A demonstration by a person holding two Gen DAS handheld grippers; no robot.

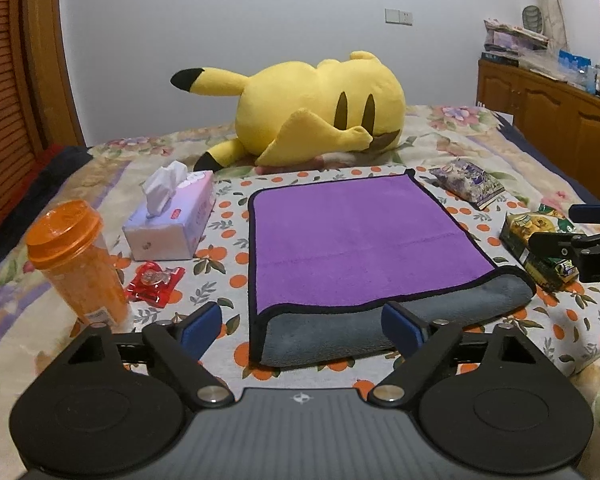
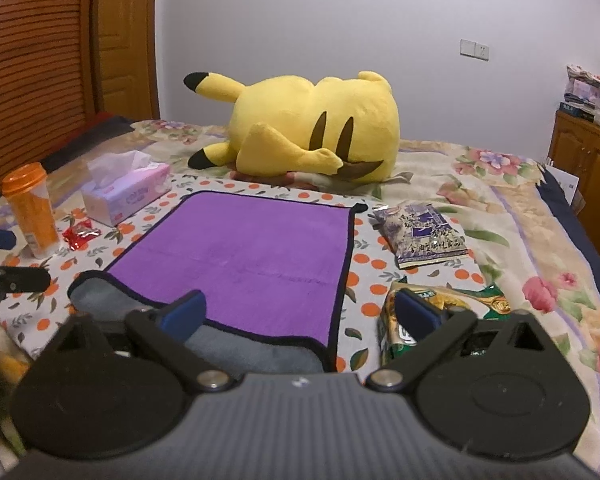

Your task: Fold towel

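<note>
Tissue box [image 1: 171, 216] & bottle [image 1: 76, 260] left of towel [image 1: 360, 240], snacks [image 1: 540, 248] right.

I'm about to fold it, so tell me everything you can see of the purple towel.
The towel looks like plush microfibre: purple on one face, grey on the other, with dark piping round the edge. It lies flat on the orange-print cloth, its near edge rolled over so the grey side shows. A faint crease crosses the middle. Both grippers are open near that near edge; neither holds it.

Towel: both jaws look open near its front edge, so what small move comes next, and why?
Probably bring both grippers, left and right, down onto the towel's near gray fold. Jaws stand open, holding nothing, and only one fold shows.
</note>
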